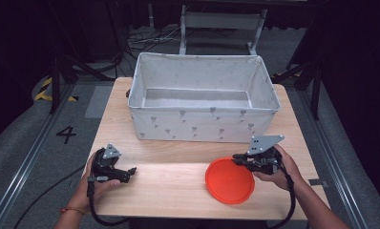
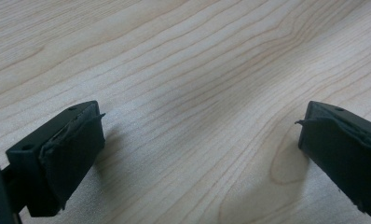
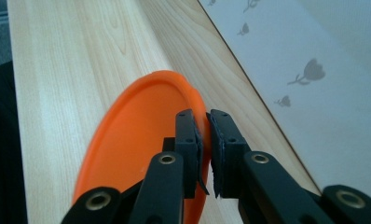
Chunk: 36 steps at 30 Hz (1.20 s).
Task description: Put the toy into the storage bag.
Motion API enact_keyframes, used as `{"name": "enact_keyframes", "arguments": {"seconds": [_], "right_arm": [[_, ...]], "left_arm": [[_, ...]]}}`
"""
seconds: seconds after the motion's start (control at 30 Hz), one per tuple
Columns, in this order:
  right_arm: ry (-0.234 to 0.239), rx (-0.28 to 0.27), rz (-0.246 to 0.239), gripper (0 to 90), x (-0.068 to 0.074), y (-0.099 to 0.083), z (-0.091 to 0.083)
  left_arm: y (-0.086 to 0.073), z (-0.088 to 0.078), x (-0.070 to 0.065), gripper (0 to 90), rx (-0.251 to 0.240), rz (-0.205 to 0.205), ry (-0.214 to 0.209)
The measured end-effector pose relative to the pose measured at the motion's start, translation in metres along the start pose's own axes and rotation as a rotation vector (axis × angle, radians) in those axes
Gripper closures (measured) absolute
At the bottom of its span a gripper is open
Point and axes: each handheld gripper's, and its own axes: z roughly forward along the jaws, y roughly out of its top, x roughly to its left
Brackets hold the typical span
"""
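Left gripper (image 1: 131, 171): held low at the left of the light wooden table (image 1: 178, 191), jaws spread wide over bare wood, nothing between them.
Fabric bin: a pale grey rectangular cloth bin with small flower prints (image 1: 202, 125) stood at the table's far middle, open at the top.
Plate: a flat round orange plastic plate (image 1: 229, 181) lay right of centre, just before the bin.
Right gripper (image 3: 206, 140): jaws clenched on the plate's rim (image 3: 200, 109) at its far right edge.

Plate (image 1: 229, 181) on table (image 1: 169, 191) front-right; fabric bin (image 1: 203, 98) behind, table's far half.
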Motion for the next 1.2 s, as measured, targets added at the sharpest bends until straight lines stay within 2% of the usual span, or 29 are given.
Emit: {"name": "enact_keyframes", "arguments": {"seconds": [0.2,0.43,0.63,0.77,0.9,1.03,1.2], "right_arm": [[-0.038,0.017,-0.054,83.1,0.001,0.016,-0.017],[-0.059,0.024,-0.072,83.1,-0.002,0.024,-0.038],[-0.074,0.003,-0.104,83.1,-0.009,0.031,-0.07],[-0.073,-0.023,-0.149,83.1,-0.013,0.036,-0.091],[-0.089,-0.044,-0.159,83.1,-0.016,0.043,-0.108],[-0.101,-0.061,-0.165,83.1,-0.019,0.05,-0.121],[-0.103,-0.05,-0.177,83.1,-0.025,0.061,-0.128]], "left_arm": [[0.0,0.0,0.0,0.5,0.0,0.0,0.0],[0.0,0.0,0.0,0.6,-0.001,0.0,0.002],[0.0,0.0,0.0,0.6,-0.002,-0.001,0.002],[-0.001,-0.001,-0.001,0.6,-0.001,-0.005,0.003],[-0.001,-0.001,-0.001,0.6,-0.003,-0.005,0.005],[-0.001,-0.001,-0.001,0.6,-0.004,-0.004,0.007],[-0.001,-0.001,-0.001,0.6,-0.003,-0.004,0.007]]}}
